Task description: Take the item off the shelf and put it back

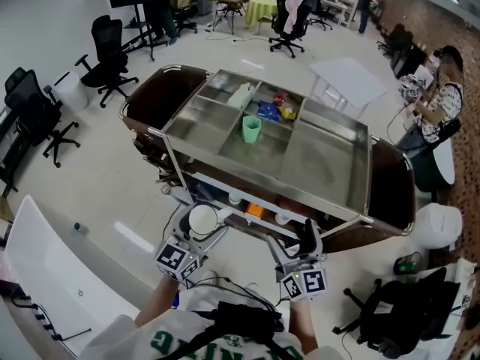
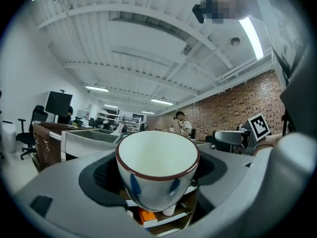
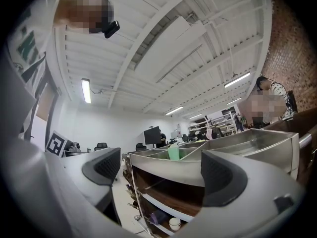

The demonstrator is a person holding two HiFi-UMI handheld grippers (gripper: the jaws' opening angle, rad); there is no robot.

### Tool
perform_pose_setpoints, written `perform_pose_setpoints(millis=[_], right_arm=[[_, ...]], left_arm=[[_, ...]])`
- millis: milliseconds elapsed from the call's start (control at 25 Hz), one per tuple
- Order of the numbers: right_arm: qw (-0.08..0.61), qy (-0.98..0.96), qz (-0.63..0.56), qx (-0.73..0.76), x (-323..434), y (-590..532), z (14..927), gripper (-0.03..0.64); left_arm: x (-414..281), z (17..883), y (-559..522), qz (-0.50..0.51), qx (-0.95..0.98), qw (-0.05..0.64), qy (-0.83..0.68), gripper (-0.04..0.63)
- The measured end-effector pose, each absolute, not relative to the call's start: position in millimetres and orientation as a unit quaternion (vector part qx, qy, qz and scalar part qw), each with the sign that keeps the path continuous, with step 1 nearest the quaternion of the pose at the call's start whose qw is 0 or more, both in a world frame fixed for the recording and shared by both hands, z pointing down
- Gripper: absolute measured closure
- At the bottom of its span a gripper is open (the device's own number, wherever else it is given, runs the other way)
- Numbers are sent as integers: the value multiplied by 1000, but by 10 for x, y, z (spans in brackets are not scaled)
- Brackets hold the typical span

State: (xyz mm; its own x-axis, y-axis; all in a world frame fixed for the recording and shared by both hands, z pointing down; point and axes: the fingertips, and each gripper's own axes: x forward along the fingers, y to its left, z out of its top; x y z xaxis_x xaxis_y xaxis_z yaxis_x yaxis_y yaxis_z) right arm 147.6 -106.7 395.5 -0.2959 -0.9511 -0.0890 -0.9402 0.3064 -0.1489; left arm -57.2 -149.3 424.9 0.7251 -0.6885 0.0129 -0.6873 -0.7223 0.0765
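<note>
A white cup (image 2: 157,170) with a dark red rim and blue marks sits upright between the jaws of my left gripper (image 2: 157,180), which is shut on it. From the head view the cup (image 1: 202,219) hangs just in front of the cart's lower shelf (image 1: 241,217), with my left gripper (image 1: 199,227) around it. Beside it my right gripper (image 1: 304,240) stands open and holds nothing. Between the right gripper (image 3: 163,175) jaws I look at the cart's wooden shelves (image 3: 171,195), where another small white cup (image 3: 174,223) stands low down.
The cart's steel top tray (image 1: 330,163) has compartments holding a green cup (image 1: 251,129), a pale bottle (image 1: 241,96) and small packets (image 1: 270,109). An orange box (image 1: 255,210) lies on the lower shelf. Office chairs (image 1: 105,58), a white table (image 1: 45,276) and seated people surround the cart.
</note>
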Motion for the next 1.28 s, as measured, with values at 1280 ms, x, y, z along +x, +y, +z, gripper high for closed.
perform_pose_setpoints(millis=[1280], right_arm=[[70, 802, -41, -592, 1478, -911, 4024, 97]], left_arm=[[-666, 4348, -1268, 0, 929, 38, -369, 207]])
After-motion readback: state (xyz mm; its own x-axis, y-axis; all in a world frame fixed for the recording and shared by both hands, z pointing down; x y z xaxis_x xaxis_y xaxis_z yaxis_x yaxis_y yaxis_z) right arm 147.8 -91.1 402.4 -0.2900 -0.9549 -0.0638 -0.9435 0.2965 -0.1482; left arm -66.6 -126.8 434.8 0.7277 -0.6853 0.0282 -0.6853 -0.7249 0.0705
